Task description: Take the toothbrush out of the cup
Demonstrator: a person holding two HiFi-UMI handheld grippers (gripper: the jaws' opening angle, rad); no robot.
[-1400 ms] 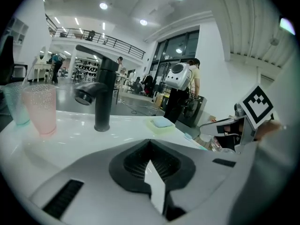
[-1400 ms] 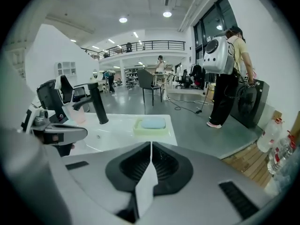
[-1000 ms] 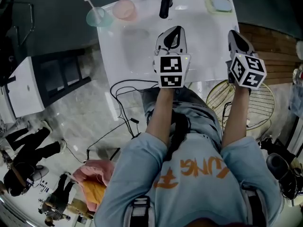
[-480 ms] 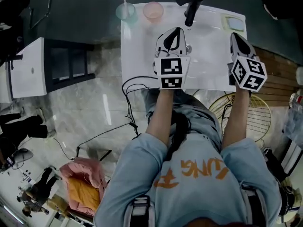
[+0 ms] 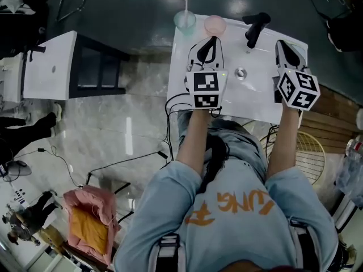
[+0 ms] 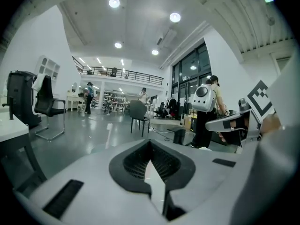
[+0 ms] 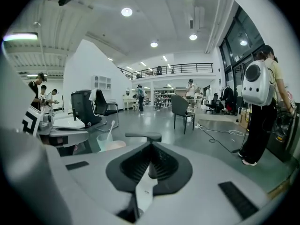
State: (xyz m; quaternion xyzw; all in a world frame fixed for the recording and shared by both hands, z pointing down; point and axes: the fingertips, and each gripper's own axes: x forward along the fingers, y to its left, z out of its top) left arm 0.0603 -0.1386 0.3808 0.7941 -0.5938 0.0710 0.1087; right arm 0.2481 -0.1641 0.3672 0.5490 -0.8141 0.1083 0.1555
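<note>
A pale teal cup (image 5: 185, 21) with a white toothbrush (image 5: 185, 2) standing in it sits at the far left corner of the white sink top (image 5: 181, 72). A pink cup (image 5: 215, 24) stands right beside it. My left gripper (image 5: 211, 39) hovers over the sink just short of the two cups, its jaws together and empty. Over the sink's right side, my right gripper (image 5: 282, 42) is also shut and empty. In the right gripper view the teal cup (image 7: 104, 140) and toothbrush (image 7: 110, 128) appear at the left, beyond the shut jaws of my right gripper (image 7: 150, 165).
A black faucet (image 5: 255, 27) rises at the back of the sink, with the drain (image 5: 240, 72) between my grippers. A white desk (image 5: 48, 67) stands to the left and a wire basket (image 5: 312, 149) to the lower right. Cables (image 5: 142, 157) lie on the floor.
The sink and cups have shifted right in the head view, so the teal cup now stands just ahead of my left gripper. Both grippers stay shut.
</note>
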